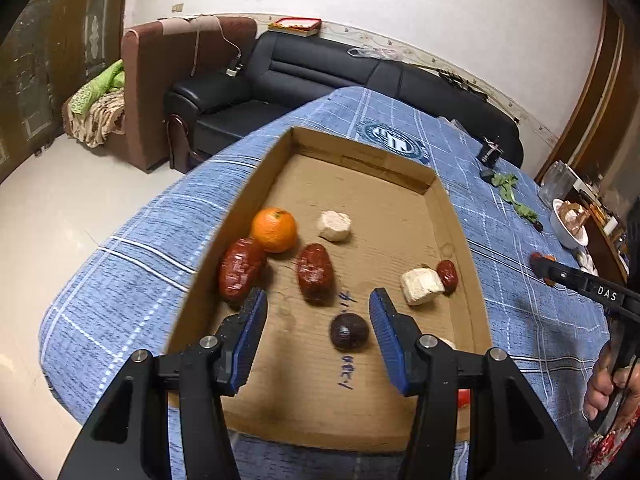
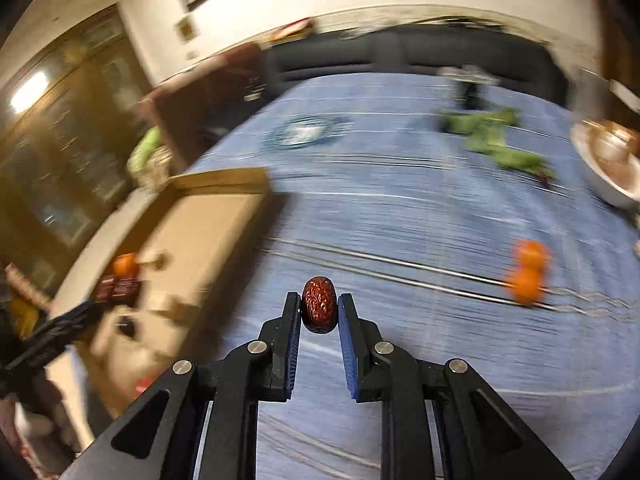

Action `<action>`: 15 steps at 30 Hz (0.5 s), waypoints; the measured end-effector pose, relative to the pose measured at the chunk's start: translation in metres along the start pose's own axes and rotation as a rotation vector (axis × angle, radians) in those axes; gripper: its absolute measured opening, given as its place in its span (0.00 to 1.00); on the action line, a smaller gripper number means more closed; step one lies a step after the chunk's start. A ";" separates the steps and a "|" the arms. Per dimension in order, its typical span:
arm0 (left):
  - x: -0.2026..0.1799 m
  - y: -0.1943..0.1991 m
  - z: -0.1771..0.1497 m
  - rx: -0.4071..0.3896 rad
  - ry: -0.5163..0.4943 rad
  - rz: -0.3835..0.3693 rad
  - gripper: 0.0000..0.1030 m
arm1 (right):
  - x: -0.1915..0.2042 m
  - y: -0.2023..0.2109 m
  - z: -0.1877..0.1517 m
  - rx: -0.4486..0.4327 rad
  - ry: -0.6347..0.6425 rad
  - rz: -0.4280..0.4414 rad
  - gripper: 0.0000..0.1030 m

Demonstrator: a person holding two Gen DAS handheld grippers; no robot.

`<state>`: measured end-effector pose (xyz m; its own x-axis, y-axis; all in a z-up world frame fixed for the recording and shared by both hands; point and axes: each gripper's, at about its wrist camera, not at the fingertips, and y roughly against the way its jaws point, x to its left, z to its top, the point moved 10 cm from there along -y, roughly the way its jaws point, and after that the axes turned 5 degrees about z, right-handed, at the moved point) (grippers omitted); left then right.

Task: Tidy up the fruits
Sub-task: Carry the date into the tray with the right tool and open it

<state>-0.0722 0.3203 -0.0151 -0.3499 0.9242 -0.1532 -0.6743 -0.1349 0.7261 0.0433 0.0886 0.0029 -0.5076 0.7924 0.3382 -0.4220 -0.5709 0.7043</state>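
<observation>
A shallow cardboard box (image 1: 460, 216) lies on the blue checked tablecloth. In it are an orange (image 1: 274, 229), three red dates (image 1: 241, 269) (image 1: 315, 273) (image 1: 447, 276), two white chunks (image 1: 334, 225) (image 1: 421, 286) and a dark round fruit (image 1: 348, 331). My left gripper (image 1: 318, 304) is open and empty above the box's near part. My right gripper (image 2: 319, 310) is shut on a red date (image 2: 319, 309), held above the cloth right of the box (image 2: 208, 216). Two oranges (image 2: 527, 270) lie on the cloth to its right. The right wrist view is blurred.
Green leaves (image 2: 494, 140) and a white bowl (image 2: 608, 164) sit at the table's far right. A small black object (image 1: 490, 152) stands near the far edge. A black sofa (image 1: 304, 76) and brown armchair (image 1: 160, 80) stand beyond the table.
</observation>
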 end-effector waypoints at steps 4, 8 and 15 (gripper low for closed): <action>0.012 0.003 0.002 -0.010 0.016 0.009 0.51 | 0.059 -0.039 0.007 0.066 0.055 0.094 0.21; 0.025 0.004 0.001 -0.007 0.035 0.010 0.51 | 0.093 -0.085 0.011 0.134 0.098 0.105 0.21; 0.042 0.005 0.001 0.007 0.065 -0.015 0.52 | 0.110 -0.124 0.007 0.187 0.063 0.122 0.26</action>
<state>-0.0896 0.3581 -0.0176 -0.3814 0.9008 -0.2077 -0.6756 -0.1183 0.7277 0.0451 0.2480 -0.0431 -0.5947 0.7015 0.3928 -0.2106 -0.6074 0.7660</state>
